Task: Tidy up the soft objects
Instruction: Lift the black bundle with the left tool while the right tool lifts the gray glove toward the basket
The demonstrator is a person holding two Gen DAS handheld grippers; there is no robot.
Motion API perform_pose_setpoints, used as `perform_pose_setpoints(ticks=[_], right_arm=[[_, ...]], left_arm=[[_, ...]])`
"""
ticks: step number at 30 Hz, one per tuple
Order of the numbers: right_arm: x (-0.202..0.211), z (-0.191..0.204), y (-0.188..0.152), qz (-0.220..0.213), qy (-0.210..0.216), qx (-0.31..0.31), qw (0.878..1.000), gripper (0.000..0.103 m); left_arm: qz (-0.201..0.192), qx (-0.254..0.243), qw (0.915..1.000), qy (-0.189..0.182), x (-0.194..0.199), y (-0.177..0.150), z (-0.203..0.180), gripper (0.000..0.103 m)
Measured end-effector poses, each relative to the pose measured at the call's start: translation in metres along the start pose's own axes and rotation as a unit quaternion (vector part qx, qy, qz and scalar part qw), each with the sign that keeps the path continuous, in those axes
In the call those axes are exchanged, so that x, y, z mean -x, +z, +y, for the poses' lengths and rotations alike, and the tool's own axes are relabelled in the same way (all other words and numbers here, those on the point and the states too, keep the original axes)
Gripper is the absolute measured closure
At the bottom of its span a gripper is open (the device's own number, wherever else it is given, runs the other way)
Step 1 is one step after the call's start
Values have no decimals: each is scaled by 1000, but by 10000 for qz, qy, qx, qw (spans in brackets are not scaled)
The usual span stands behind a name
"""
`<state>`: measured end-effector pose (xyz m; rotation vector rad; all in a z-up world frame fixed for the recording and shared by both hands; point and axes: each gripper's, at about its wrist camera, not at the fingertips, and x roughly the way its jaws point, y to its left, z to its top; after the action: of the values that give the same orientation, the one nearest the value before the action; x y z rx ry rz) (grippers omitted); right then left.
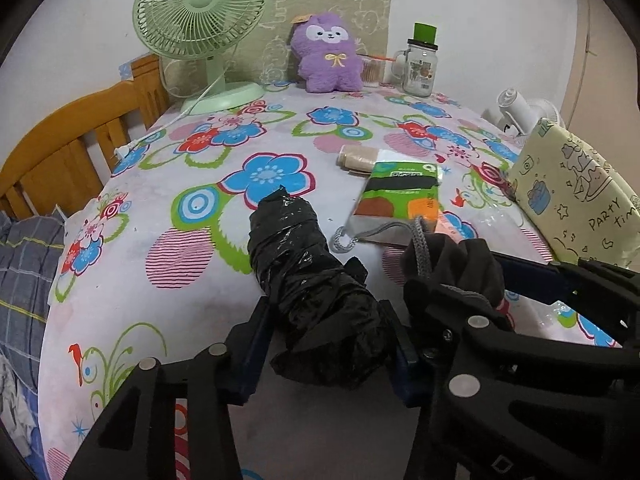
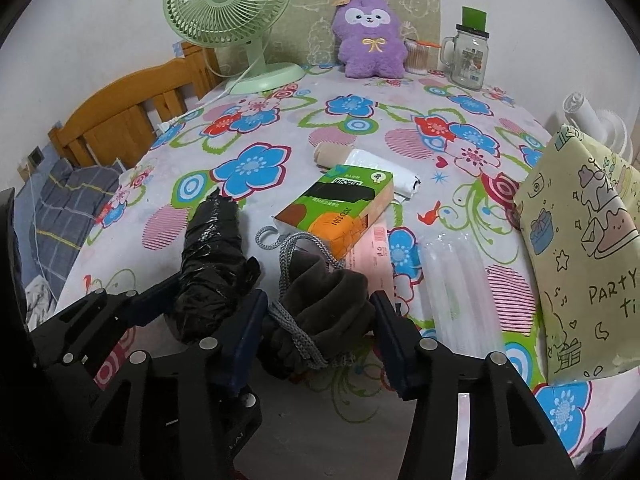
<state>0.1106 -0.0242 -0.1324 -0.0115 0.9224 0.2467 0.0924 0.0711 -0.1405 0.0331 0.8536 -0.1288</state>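
Note:
A roll of crinkled black plastic bags (image 1: 288,240) lies on the flowered tablecloth (image 1: 160,200), and my left gripper (image 1: 324,312) is shut on its near end, a pad pressed on each side. Right beside it, my right gripper (image 2: 316,320) is shut on a dark grey cloth pouch (image 2: 328,292) with a grey cord (image 2: 288,252) looped around it. The two grippers stand side by side, almost touching. In the right wrist view the black roll (image 2: 212,248) shows at the left. A purple plush toy (image 1: 326,56) leans against the back wall.
A green tissue pack (image 2: 340,204), a beige roll (image 1: 356,158) and a white plastic roll (image 2: 380,172) lie mid-table. A clear plastic sleeve (image 2: 456,292) and a yellow party bag (image 2: 580,240) are at the right. A green fan (image 1: 200,12) and a glass jar (image 1: 420,68) stand at the back.

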Motion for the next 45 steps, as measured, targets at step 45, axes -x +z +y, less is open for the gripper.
perform_pose_setpoints(ticks=[45], right_arm=[[86,-37,1,-787,-210,-118,9966,48]], left_arm=[[-719,-343,9968,108,74,21,-64,54]])
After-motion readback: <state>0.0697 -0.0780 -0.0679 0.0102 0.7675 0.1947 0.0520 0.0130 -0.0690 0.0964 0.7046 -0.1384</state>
